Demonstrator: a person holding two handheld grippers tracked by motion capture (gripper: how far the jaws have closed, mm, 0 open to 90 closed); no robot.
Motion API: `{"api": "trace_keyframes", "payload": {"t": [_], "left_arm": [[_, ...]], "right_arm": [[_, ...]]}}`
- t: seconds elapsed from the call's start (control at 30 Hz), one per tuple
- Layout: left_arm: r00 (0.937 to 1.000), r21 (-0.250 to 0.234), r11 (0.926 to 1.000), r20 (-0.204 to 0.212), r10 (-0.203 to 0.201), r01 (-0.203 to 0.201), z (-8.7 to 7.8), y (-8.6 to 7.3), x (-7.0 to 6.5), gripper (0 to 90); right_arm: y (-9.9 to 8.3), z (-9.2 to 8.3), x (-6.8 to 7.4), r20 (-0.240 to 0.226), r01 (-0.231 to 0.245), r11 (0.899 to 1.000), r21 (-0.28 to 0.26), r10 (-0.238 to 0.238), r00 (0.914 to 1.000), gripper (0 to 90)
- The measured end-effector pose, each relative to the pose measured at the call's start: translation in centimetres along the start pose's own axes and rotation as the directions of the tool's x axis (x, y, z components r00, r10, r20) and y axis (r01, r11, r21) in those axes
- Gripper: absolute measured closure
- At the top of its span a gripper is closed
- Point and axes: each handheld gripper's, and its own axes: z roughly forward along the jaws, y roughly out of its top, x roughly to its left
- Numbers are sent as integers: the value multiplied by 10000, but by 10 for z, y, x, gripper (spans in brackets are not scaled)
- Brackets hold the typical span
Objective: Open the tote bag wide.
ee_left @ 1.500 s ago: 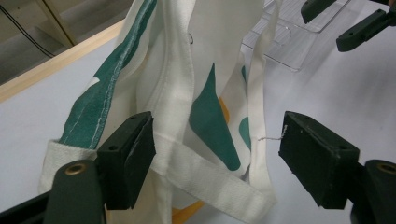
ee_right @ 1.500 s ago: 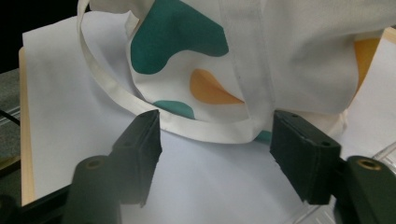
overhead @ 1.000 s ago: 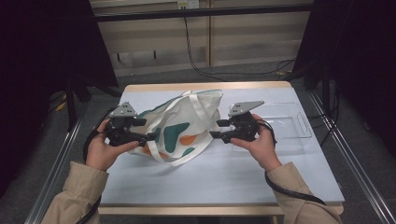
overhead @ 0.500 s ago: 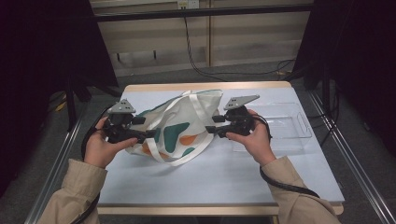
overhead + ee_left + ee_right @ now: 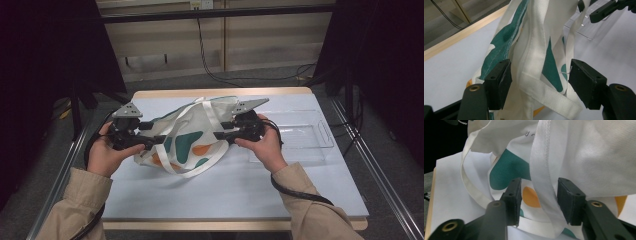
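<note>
Tote bag (image 5: pixel 187 142) sits mid-table. Left gripper (image 5: pixel 539 80) at nine o'clock gapes around its edge; right gripper (image 5: pixel 537 200) at three o'clock has just been closing on a strap (image 5: pixel 544 182), not yet pinching, likely to spread it.

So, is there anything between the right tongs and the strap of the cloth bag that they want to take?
Nothing visible is in the way. The right tongs already have the white strap of the bag between their jaws, which have just been closing. The clear tray lies behind them, apart.
</note>
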Motion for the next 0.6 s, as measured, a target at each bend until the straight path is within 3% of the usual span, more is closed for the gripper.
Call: {"api": "trace_keyframes", "payload": {"t": [0.33,0.6], "left_arm": [[9999,-25,9999,-81,106,-106,-2,7,1,344],[9995,-63,9997,-207,246,-247,-1,14,7,339]], "right_arm": [[-4,-1,-1,-497,-71,10000,49,73,9987,857],[-7,-3,0,-631,-51,9998,183,63,9980,891]]}}
